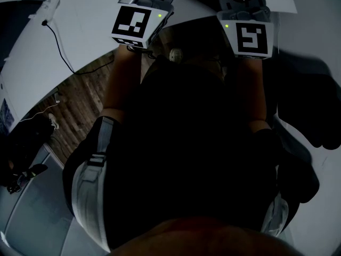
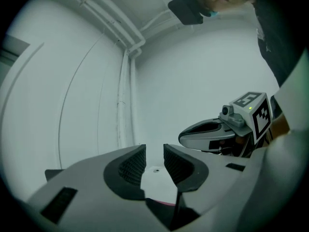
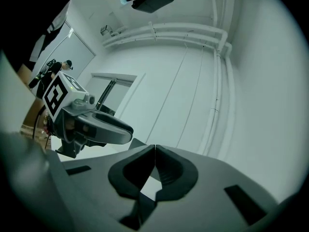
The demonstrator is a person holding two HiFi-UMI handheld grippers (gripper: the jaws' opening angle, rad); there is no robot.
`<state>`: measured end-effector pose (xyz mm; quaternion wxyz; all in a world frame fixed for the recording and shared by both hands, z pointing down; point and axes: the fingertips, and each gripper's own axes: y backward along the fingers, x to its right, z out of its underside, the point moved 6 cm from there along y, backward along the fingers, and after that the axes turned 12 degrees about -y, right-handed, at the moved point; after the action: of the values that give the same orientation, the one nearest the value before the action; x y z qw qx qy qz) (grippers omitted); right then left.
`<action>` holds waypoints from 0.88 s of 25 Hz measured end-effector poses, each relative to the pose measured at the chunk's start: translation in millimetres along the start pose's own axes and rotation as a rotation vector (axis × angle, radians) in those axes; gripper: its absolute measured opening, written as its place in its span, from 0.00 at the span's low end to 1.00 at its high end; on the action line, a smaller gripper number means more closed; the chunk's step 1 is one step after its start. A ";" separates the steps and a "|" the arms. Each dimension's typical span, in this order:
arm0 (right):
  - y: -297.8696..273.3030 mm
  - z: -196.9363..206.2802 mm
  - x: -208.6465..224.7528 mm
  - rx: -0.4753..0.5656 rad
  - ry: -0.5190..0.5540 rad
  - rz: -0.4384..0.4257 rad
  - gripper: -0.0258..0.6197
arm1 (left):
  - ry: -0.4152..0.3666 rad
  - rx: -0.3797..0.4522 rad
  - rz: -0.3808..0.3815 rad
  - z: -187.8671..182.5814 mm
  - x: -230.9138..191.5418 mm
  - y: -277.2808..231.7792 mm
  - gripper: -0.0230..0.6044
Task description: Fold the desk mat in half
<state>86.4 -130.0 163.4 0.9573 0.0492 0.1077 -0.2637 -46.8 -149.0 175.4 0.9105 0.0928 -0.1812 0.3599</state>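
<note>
No desk mat shows for certain in any view; only a thin pink edge point(image 2: 164, 203) lies low behind the left jaws. My left gripper point(image 2: 154, 161) points level toward a white wall, its ribbed pads point(image 2: 133, 166) apart with nothing pressed between them. The pads of my right gripper point(image 3: 154, 151) meet at their tips, and I see nothing caught in them. Each gripper appears side-on in the other's view: the right one point(image 2: 212, 134) and the left one point(image 3: 96, 127). From the head, both marker cubes point(image 1: 136, 25) point(image 1: 250, 36) sit at the top, jaws cut off by the frame edge.
The person's dark-clothed body point(image 1: 197, 153) fills the middle of the head view. A white table point(image 1: 80, 31) with a black cable point(image 1: 58, 49) lies beyond the cubes. Wood floor point(image 1: 74, 105) and dark gear point(image 1: 21, 143) are at the left. White pipes point(image 3: 212, 35) run along the walls.
</note>
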 end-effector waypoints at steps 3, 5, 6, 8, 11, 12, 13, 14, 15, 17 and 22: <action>6.6 -6.9 -1.6 0.020 0.002 -0.015 0.09 | -0.086 0.008 -0.015 -14.0 7.5 2.5 0.22; 13.0 -11.4 -2.2 0.036 0.008 -0.024 0.09 | -0.135 0.011 -0.024 -22.0 13.9 3.3 0.22; 17.0 -13.5 -2.8 0.042 0.012 -0.029 0.09 | -0.149 0.015 -0.028 -26.0 17.2 4.5 0.22; 26.3 -17.4 -4.0 0.045 0.017 -0.039 0.09 | -0.173 0.010 -0.035 -33.9 24.6 8.0 0.22; 43.4 -24.6 -3.9 0.061 0.025 -0.057 0.09 | -0.226 -0.009 -0.053 -45.0 39.1 11.8 0.22; 50.3 -26.1 -4.0 0.066 0.028 -0.062 0.09 | -0.238 -0.013 -0.057 -48.6 45.0 12.7 0.22; 57.8 -26.9 -3.8 0.069 0.033 -0.067 0.09 | -0.247 -0.016 -0.059 -52.1 51.5 13.5 0.22; 65.9 -27.1 -3.5 0.072 0.038 -0.072 0.09 | -0.252 -0.018 -0.059 -55.5 58.8 14.3 0.22; 74.0 -26.7 -3.3 0.076 0.042 -0.077 0.09 | -0.253 -0.020 -0.058 -58.6 66.5 15.3 0.22; 89.1 -24.7 -3.7 0.073 0.045 -0.090 0.09 | -0.253 -0.027 -0.059 -63.9 80.7 18.6 0.22; 117.6 -28.9 -9.8 0.092 0.043 -0.112 0.09 | -0.282 -0.044 -0.084 -78.4 105.1 35.2 0.20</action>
<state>133.6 -20.2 141.9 0.9352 0.0925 0.1188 -0.3204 20.5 -34.7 146.6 0.8921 0.1301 -0.3112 0.3007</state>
